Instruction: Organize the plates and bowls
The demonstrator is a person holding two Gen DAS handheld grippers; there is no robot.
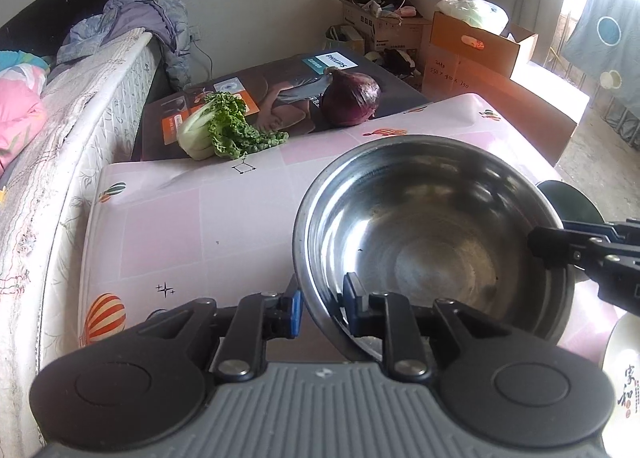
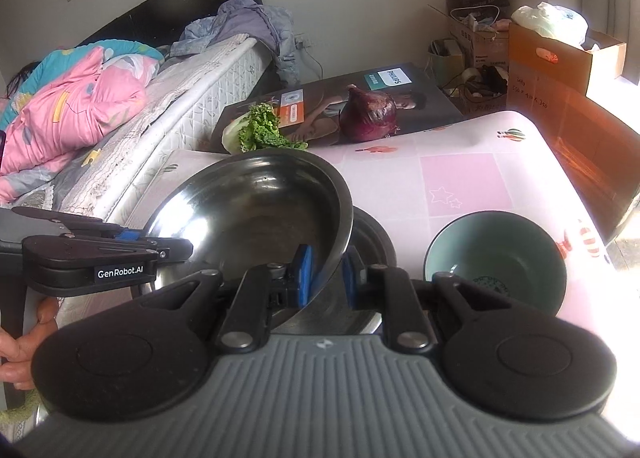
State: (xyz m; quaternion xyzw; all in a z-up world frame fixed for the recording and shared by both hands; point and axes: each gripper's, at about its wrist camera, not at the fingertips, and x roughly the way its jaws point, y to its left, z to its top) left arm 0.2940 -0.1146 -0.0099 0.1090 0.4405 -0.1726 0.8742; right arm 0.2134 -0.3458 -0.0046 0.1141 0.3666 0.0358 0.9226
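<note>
Both grippers clamp the steel bowl (image 1: 432, 234) by opposite rims: left gripper (image 1: 320, 308), right gripper (image 2: 326, 276). It hangs tilted above another steel vessel (image 2: 370, 242), beside the teal bowl (image 2: 496, 258). Step: carrying. Next, likely level lowering to nest.

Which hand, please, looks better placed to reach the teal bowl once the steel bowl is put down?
Probably the right. The right gripper pinches the steel bowl's rim on the side next to the teal bowl, with bare tablecloth beyond. The left gripper grips the opposite rim, farther away.
</note>
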